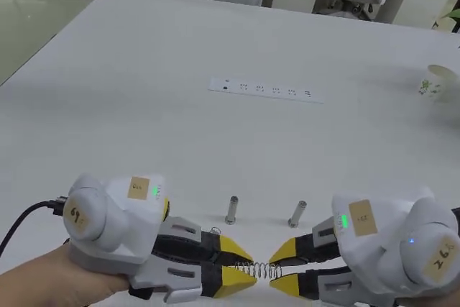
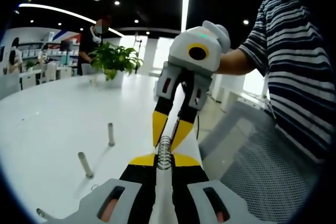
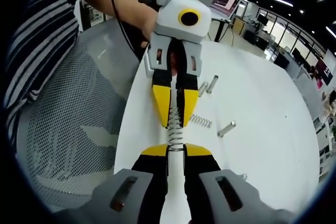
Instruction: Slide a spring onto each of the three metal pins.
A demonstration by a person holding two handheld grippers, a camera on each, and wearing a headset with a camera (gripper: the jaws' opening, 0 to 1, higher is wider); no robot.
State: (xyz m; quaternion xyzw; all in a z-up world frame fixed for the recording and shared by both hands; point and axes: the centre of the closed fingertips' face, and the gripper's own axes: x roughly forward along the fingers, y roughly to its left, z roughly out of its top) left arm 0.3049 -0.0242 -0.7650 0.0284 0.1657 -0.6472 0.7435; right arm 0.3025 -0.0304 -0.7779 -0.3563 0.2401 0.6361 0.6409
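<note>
A short coil spring [image 1: 262, 271] hangs level between my two grippers just above the table's near edge. My left gripper [image 1: 248, 269] is shut on its left end and my right gripper [image 1: 277, 271] is shut on its right end, yellow tips facing each other. Two metal pins stand upright a little beyond them, one [image 1: 231, 210] on the left and one [image 1: 297, 214] on the right. In the left gripper view the spring [image 2: 164, 149] runs from my own jaws to the right gripper [image 2: 169, 135]. The right gripper view has a second spring [image 3: 200, 121] lying loose on the table beside the pins [image 3: 212, 83].
A white power strip [image 1: 264, 90] lies mid-table and a paper cup [image 1: 436, 80] stands far right. The white table [image 1: 144, 106] is bare beyond the pins. A mesh chair [image 3: 73, 129] sits just off the near edge. A potted plant [image 2: 113, 59] stands far off.
</note>
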